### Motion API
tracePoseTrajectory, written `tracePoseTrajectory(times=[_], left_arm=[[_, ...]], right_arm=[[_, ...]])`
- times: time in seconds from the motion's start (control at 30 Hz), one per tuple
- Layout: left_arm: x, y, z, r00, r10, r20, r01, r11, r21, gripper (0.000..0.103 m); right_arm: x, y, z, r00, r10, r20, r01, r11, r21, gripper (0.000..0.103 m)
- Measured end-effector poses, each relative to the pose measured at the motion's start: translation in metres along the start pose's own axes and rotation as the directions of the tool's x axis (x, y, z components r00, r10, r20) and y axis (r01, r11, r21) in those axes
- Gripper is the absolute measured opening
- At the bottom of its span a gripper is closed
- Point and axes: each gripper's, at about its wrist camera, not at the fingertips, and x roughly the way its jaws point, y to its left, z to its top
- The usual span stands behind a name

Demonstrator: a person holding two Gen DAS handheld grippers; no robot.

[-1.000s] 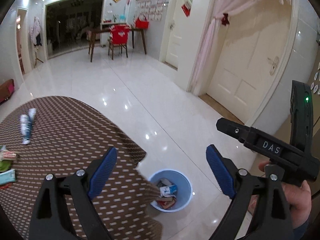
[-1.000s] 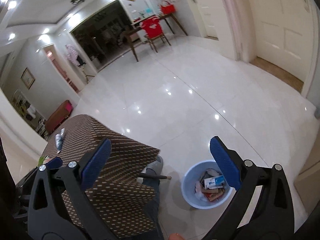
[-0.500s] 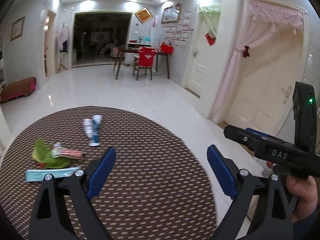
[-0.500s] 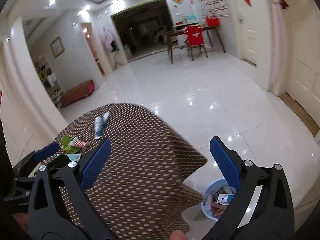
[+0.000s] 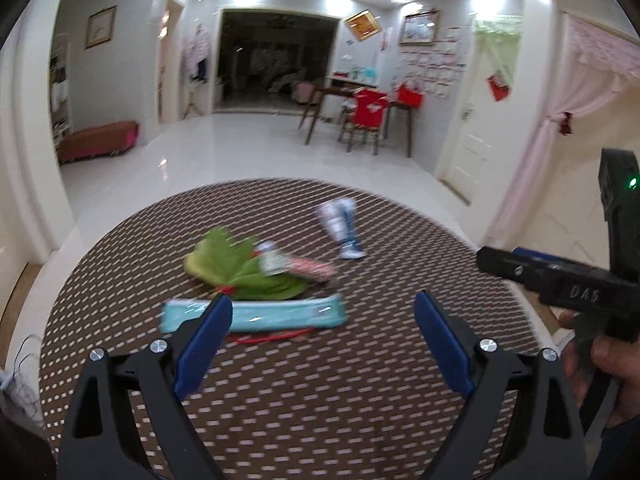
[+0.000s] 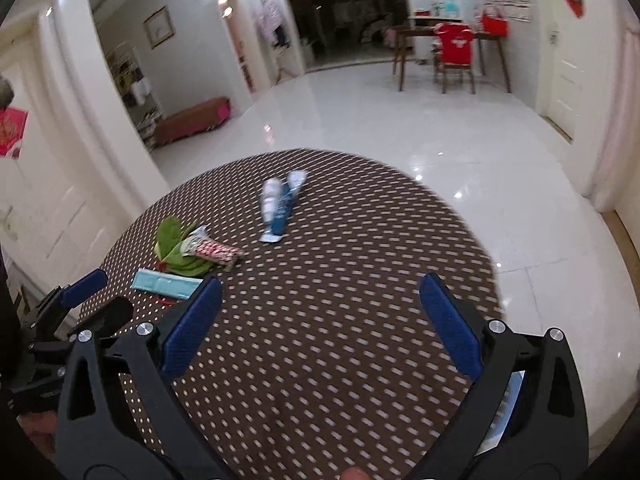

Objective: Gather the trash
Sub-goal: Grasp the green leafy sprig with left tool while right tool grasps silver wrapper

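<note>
**Both tongs empty over the littered table**

The left tongs (image 5: 320,332) hang spread wide and hold nothing, aimed at the litter on the round table (image 5: 360,420) with its brown dotted cloth. Nearest them lies a flat blue packet (image 5: 276,314), touching the front of a green leaf (image 5: 236,266); a red-striped wrapper (image 5: 308,266) rests on the leaf. A blue-and-white wrapper (image 5: 340,226) lies apart, farther back.

The right tongs (image 6: 316,320) are likewise released and empty, pointed at bare cloth, with the trash ahead and to their left. No bin can be made out in either view.

The wide spread suits the job: the pieces are flat and thin, so open jaws can straddle one before closing. The left tongs look best placed for the blue packet, as it is closest and lies crosswise to them. The frames are blurred, so finer detail is uncertain.
</note>
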Motion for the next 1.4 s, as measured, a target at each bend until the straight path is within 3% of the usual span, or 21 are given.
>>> tracePoseTrajectory(times=[0.23, 0.4, 0.47, 0.57, 0.6, 0.7, 0.87, 1.17, 1.23, 1.27, 1.37, 1.4], left_arm=[[0.01, 0.056, -0.011, 0.997, 0.07, -0.045, -0.073, 0.995, -0.061, 0.09], [0.015, 0.071, -0.015, 0.994, 0.09, -0.068, -0.094, 0.994, -0.049, 0.09], [0.016, 0.069, -0.015, 0.993, 0.085, -0.078, -0.088, 0.995, -0.044, 0.09], [0.023, 0.064, -0.013, 0.993, 0.069, -0.091, -0.072, 0.997, -0.03, 0.09], [0.026, 0.063, -0.012, 0.993, 0.068, -0.096, -0.07, 0.997, -0.018, 0.09], [0.034, 0.057, -0.01, 0.992, 0.059, -0.109, -0.056, 0.998, 0.026, 0.09], [0.052, 0.056, -0.001, 0.991, 0.028, -0.13, -0.018, 0.997, 0.08, 0.09], [0.099, 0.055, 0.023, 0.982, 0.068, -0.179, -0.044, 0.99, 0.135, 0.09], [0.107, 0.053, 0.026, 0.979, 0.038, -0.198, -0.012, 0.992, 0.129, 0.056], [0.112, 0.053, 0.027, 0.976, 0.015, -0.219, 0.011, 0.993, 0.117, 0.029], [0.105, 0.047, 0.028, 0.98, -0.004, -0.199, 0.023, 0.996, 0.092, 0.012], [0.099, 0.045, 0.028, 0.983, -0.01, -0.184, 0.027, 0.996, 0.087, 0.011]], right_arm=[[0.067, 0.052, 0.006, 0.99, 0.093, -0.106, -0.11, 0.979, -0.17, 0.097], [0.105, 0.084, 0.008, 0.975, 0.134, -0.176, -0.179, 0.946, -0.272, 0.097], [0.122, 0.097, 0.013, 0.972, 0.137, -0.191, -0.192, 0.932, -0.307, 0.092], [0.145, 0.104, 0.015, 0.957, 0.156, -0.243, -0.23, 0.92, -0.316, 0.067], [0.15, 0.102, 0.015, 0.947, 0.179, -0.267, -0.258, 0.919, -0.299, 0.052], [0.147, 0.095, 0.013, 0.931, 0.237, -0.276, -0.306, 0.921, -0.24, 0.035], [0.117, 0.081, -0.009, 0.939, 0.23, -0.257, -0.291, 0.928, -0.233, 0.032], [0.07, 0.05, -0.025, 0.95, 0.259, -0.174, -0.283, 0.95, -0.134, 0.029], [0.059, 0.045, -0.024, 0.955, 0.255, -0.153, -0.275, 0.953, -0.127, 0.028], [0.054, 0.042, -0.025, 0.956, 0.253, -0.145, -0.272, 0.954, -0.125, 0.027], [0.047, 0.034, -0.016, 0.962, 0.247, -0.121, -0.26, 0.958, -0.117, 0.026], [0.044, 0.033, -0.017, 0.963, 0.245, -0.113, -0.258, 0.959, -0.115, 0.025]])
